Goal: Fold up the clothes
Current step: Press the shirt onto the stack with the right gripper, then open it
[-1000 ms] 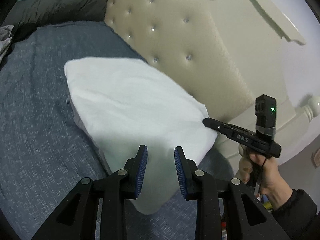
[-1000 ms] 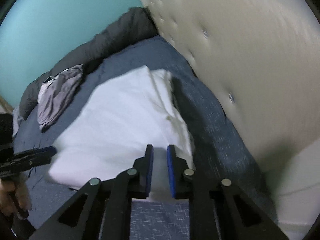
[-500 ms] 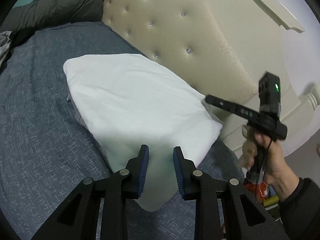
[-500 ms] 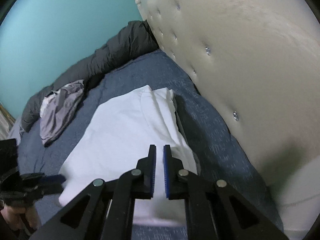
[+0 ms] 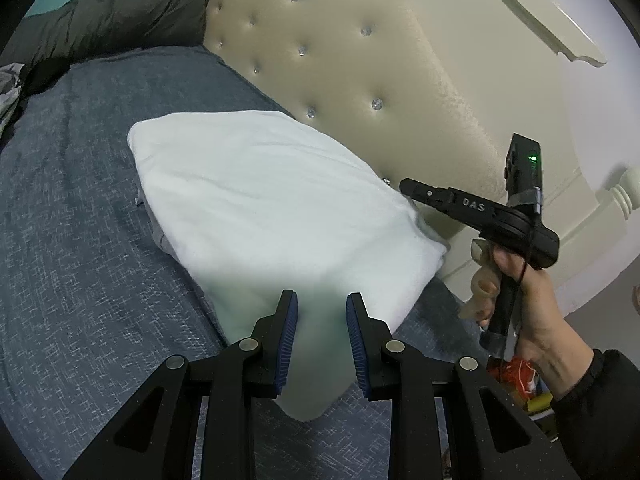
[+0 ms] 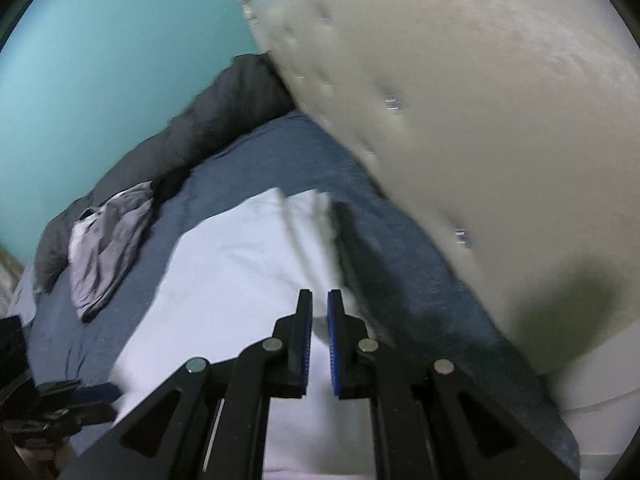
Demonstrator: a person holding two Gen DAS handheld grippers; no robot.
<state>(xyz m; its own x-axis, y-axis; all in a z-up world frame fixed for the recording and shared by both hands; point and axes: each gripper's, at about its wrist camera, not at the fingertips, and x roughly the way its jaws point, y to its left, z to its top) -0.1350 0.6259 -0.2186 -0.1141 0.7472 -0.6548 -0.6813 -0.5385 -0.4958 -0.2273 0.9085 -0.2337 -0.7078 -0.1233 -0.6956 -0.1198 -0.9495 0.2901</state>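
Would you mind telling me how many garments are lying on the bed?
2. A folded white garment lies near the headboard; a crumpled grey one lies farther off by the dark duvet. Others may be hidden.

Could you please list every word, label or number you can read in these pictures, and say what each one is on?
"DAS": raised letters on the side of the right claw, seen in the left wrist view.
Colourful packaging below the hand: any print is too small to read.
Right wrist view: blurred, no text to read.
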